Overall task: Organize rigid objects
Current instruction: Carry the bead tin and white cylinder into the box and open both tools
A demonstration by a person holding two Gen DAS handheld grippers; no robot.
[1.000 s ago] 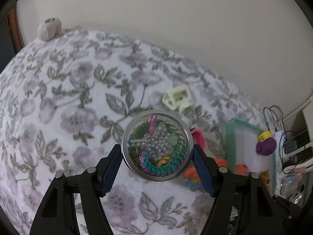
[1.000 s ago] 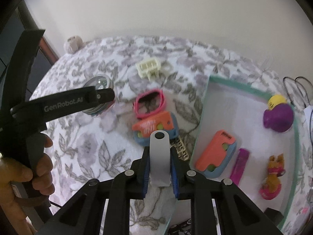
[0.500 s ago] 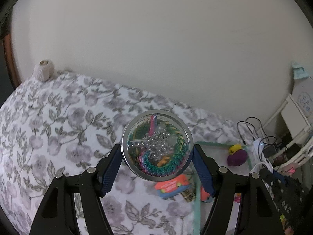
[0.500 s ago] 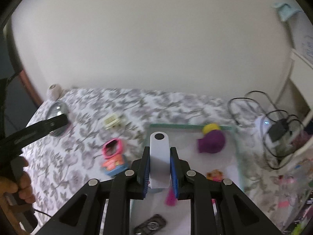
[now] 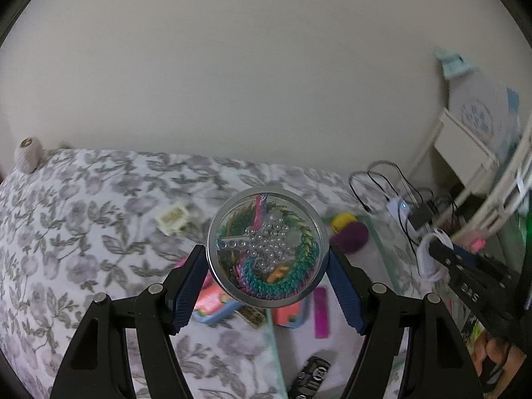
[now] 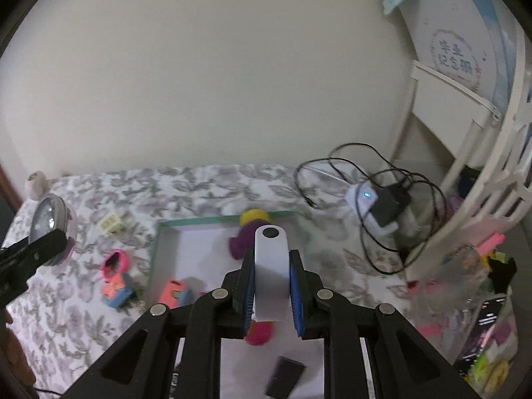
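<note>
My left gripper (image 5: 266, 254) is shut on a round metal tin (image 5: 267, 226) with a clear lid; beads and coloured woven bands show inside. It hangs above the flowered bedspread by the tray's left rim (image 5: 271, 335). The same tin (image 6: 50, 219) appears at the far left of the right wrist view. My right gripper (image 6: 271, 259) is shut on a flat white device (image 6: 271, 266) with a black dot, held above the green-rimmed white tray (image 6: 199, 221). Both items are off the surface.
The tray holds a purple and yellow toy (image 6: 237, 246), an orange and blue toy (image 6: 174, 291), a magenta bar (image 5: 322, 312) and a black item (image 6: 286, 377). On the bedspread lie a cream plastic piece (image 5: 173, 221), a pink frame (image 6: 114, 262) and a yarn ball (image 5: 28, 154). Cables with a charger (image 6: 382, 202) and a white rack (image 6: 465, 166) stand to the right.
Both grippers have risen and swung right, each keeping its object. The tray now lies below the right gripper and beside the left one; more wall shows.
</note>
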